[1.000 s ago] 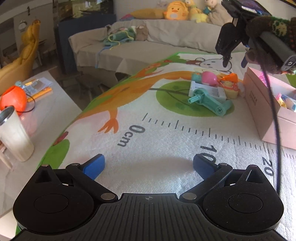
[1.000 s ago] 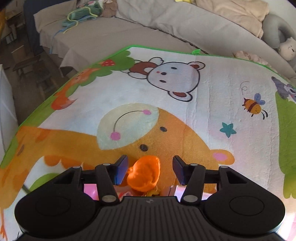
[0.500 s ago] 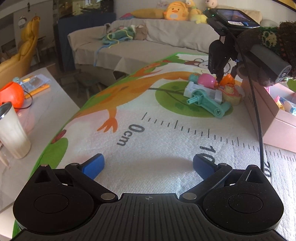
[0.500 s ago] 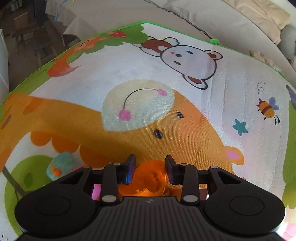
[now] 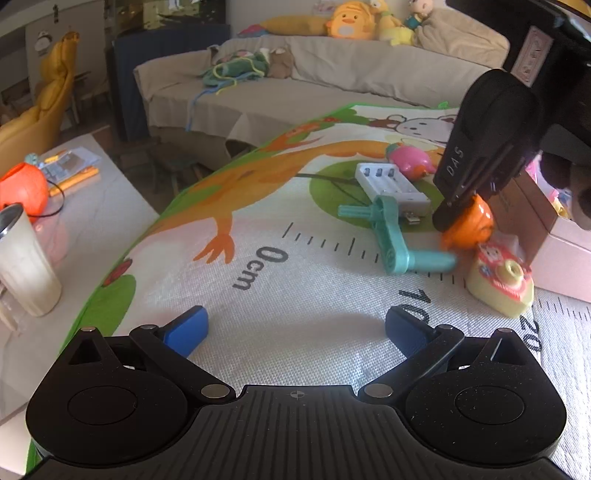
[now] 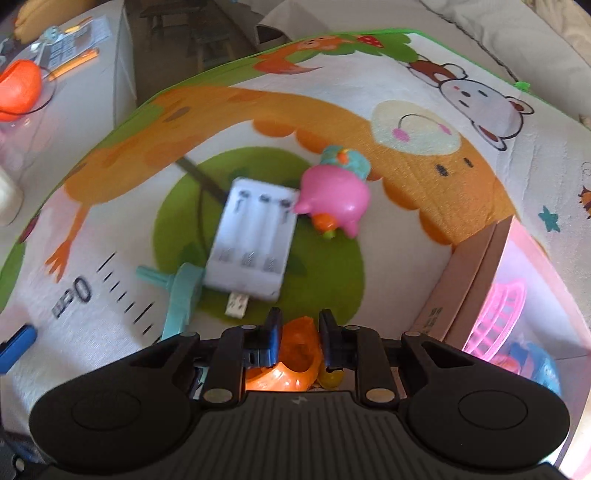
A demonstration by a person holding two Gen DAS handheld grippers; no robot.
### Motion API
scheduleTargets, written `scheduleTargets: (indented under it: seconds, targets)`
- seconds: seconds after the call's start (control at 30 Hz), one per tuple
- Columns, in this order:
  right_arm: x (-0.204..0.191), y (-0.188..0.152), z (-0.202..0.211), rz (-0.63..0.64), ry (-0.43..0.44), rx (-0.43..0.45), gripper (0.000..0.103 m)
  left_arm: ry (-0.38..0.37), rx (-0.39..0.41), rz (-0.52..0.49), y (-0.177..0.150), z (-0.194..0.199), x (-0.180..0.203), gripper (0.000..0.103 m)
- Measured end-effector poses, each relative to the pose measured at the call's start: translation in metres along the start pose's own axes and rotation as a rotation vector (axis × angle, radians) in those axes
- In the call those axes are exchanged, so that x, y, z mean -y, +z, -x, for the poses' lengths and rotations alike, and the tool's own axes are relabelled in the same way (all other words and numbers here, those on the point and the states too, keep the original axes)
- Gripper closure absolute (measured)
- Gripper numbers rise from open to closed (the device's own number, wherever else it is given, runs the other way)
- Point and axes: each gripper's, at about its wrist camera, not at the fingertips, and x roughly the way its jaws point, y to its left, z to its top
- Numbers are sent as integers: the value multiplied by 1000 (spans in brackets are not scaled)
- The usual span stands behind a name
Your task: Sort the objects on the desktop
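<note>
My right gripper [image 6: 297,326] is shut on an orange toy [image 6: 295,360], seen also in the left wrist view [image 5: 469,225], held just above the play mat [image 5: 295,288]. My left gripper [image 5: 295,325] is open and empty, low over the mat near the 0cm mark. On the mat lie a white battery charger [image 6: 255,240], a pink toy [image 6: 332,197], a teal crank [image 5: 391,236] and a yellow toy camera [image 5: 500,280]. A pink box [image 6: 476,280] stands at the right.
A pink basket [image 6: 498,314] and other toys lie inside the box. A side table at the left holds a cup [image 5: 22,266] and an orange ball [image 5: 22,188]. A sofa with plush toys [image 5: 347,26] runs behind the mat.
My right gripper has closed on the orange toy and lifted it back, toward the box. The left gripper has moved forward, closer to the toys, still open.
</note>
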Motion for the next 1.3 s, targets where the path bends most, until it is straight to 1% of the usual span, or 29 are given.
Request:
scheduleTargets:
  seconds: [0.1,0.2,0.4,0.53,0.57,0.63,0.7,0.83,0.87,0.9,0.97,1.03,1.1,1.13,1.2,1.3]
  targets:
    - [-13,-26,11,24,71,-13,83,-5,-8,-16,-1,1,1,0]
    - [-20,-48,17,43,107,-35,83,-1,-17,-51,-5,7,4,0]
    - [-17,-81,28,54,135,-71,83,-1,-69,-49,-13,22,5,0]
    - [-10,-101,34,37,154,-79,83,-24,-90,-67,-15,28,7,0]
    - [-8,-105,36,36,147,-74,81,-31,-96,-72,-15,29,7,0]
    - [-6,-112,41,42,115,-53,69,-39,-109,-78,-15,30,6,0]
    - [-3,-119,49,40,124,-25,47,-42,-121,-76,-14,30,4,0]
    - [-1,-129,64,66,165,17,33,-26,-158,-61,-11,29,4,0]
    - [-2,-132,66,75,174,22,27,-24,-174,-61,-8,28,7,0]
    - [-3,-134,67,85,181,26,23,-28,-188,-63,-7,28,9,0]
    - [-11,-136,63,108,178,27,22,-45,-209,-76,-5,28,11,0]
    - [-14,-140,57,127,153,27,23,-56,-222,-95,-5,29,14,0]
    - [-14,-143,51,137,119,26,30,-55,-235,-99,-5,30,14,0]
    - [-13,-144,51,136,110,32,32,-56,-247,-93,-5,30,13,0]
    - [-7,-144,53,127,101,38,42,-60,-269,-82,-3,31,12,0]
    - [3,-144,57,102,113,46,43,-68,-300,-61,1,32,11,0]
